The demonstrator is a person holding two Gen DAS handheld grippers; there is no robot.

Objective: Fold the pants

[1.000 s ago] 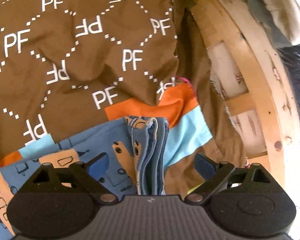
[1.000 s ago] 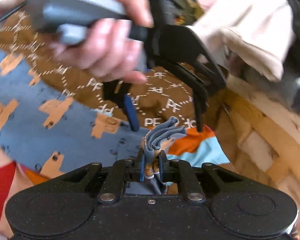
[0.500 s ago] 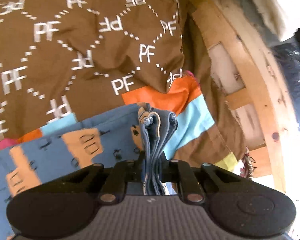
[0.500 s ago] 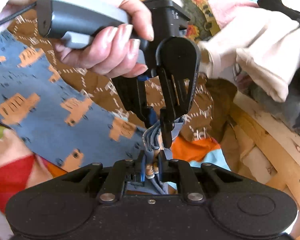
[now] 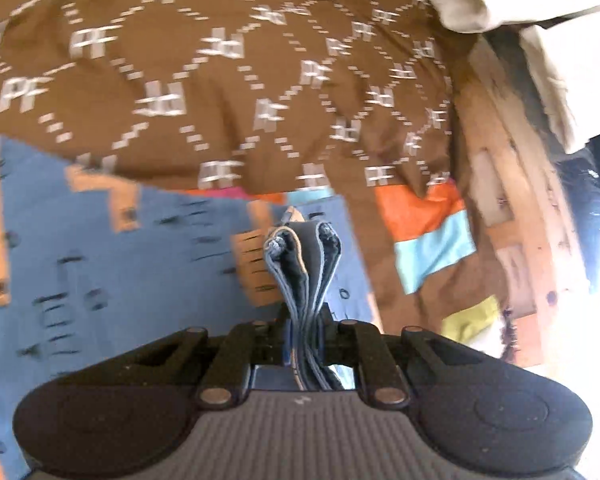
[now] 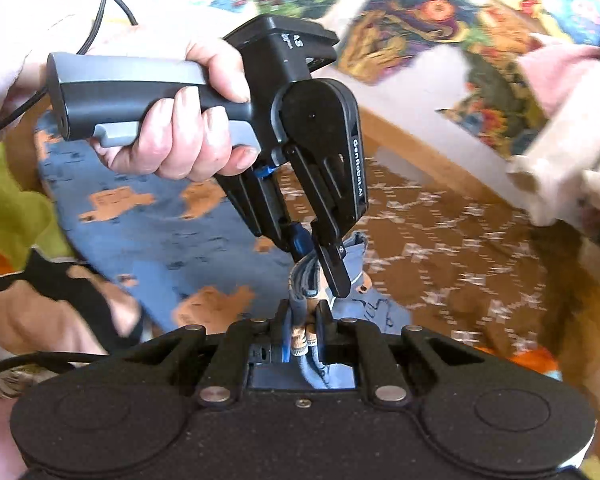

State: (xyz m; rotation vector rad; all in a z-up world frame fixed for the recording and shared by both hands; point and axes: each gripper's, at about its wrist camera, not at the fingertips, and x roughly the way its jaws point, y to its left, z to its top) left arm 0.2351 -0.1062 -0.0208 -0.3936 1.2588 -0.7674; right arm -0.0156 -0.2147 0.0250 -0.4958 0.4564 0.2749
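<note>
Left gripper: jaws closed on a bunched edge of the blue printed pants, several layers pinched between the pads. Right gripper: likewise clamped on a bunched edge, just beside the left gripper's tips. The pants trail to the left over the brown patterned bedspread; a wooden frame stands at right. Judgement: both corners gathered, a fold underway; laying down and smoothing remain
</note>
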